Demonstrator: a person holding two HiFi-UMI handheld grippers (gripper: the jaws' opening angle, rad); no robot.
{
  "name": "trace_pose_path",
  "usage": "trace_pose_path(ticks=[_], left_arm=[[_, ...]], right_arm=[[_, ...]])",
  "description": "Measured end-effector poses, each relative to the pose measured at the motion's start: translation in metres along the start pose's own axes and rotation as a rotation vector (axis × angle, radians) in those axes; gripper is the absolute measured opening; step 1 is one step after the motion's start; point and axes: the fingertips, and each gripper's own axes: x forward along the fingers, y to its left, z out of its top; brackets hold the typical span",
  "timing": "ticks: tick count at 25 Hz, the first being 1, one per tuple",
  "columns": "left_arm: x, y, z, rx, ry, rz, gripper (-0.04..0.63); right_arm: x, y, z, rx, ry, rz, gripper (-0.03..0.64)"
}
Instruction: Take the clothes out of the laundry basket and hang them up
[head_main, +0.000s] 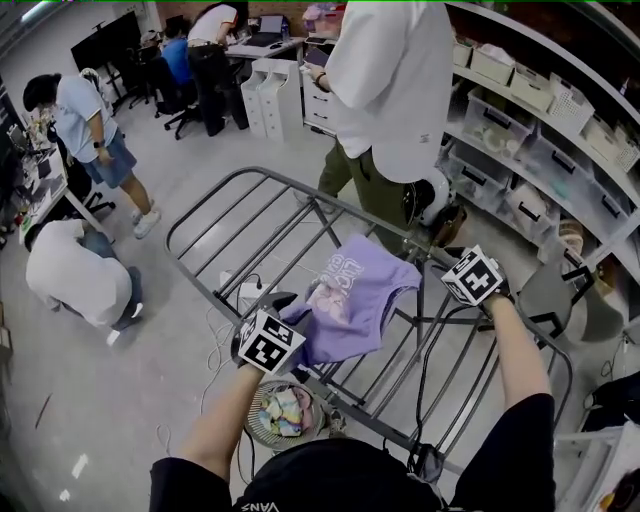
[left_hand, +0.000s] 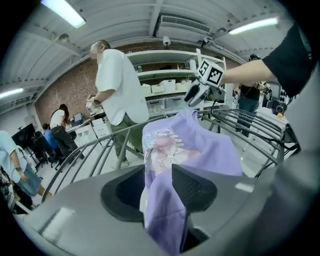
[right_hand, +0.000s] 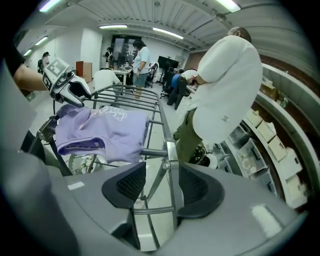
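A lilac printed shirt (head_main: 360, 290) lies draped over the bars of a grey metal drying rack (head_main: 290, 188). My left gripper (head_main: 290, 308) is at the shirt's near left corner. In the left gripper view its jaws (left_hand: 159, 182) stand open, with a fold of the shirt (left_hand: 200, 145) still hanging between them. My right gripper (head_main: 452, 258) hovers at the rack's right side, beside the shirt's far corner. It is open (right_hand: 162, 185), with only rack bars (right_hand: 167, 150) seen through the gap. Under the rack stands the laundry basket (head_main: 262, 425), which holds several pale clothes.
A person in a white top (head_main: 390, 80) stands just beyond the rack's far edge. Shelves with storage bins (head_main: 540, 150) line the right wall. More people stand and crouch at the left (head_main: 75, 275). A cable and a power strip (head_main: 240, 292) lie on the floor under the rack.
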Motion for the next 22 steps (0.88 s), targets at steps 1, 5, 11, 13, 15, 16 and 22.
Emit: trace_pose_path(ticks=[1,5,11,13,15,16,22], left_arm=[[0.005,-0.001,-0.001,0.005,0.01,-0.012,0.143],[0.02,-0.004,-0.003,0.005,0.032,-0.045,0.144],[0.037,-0.018,-0.015,-0.013,0.126,-0.11,0.143],[0.039,-0.018,-0.017,-0.008,0.143,-0.104,0.143],[0.04,-0.018,-0.017,-0.008,0.144,-0.097,0.141],[0.041,-0.019,-0.016,-0.008,0.144,-0.094,0.141],[0.039,-0.018,-0.017,0.019,0.15,-0.072,0.137]], right_arm=[[-0.001,-0.006,0.0,0.005,0.005,-0.013,0.198],[0.004,-0.016,0.024,0.072,-0.06,-0.036,0.196],[0.044,0.007,0.088,0.21,-0.174,0.084,0.195],[0.06,0.018,0.111,0.252,-0.19,0.123,0.195],[0.077,0.029,0.128,0.252,-0.181,0.156,0.195],[0.085,0.035,0.134,0.241,-0.168,0.174,0.195],[0.127,0.053,0.147,0.224,-0.077,0.218,0.196]])
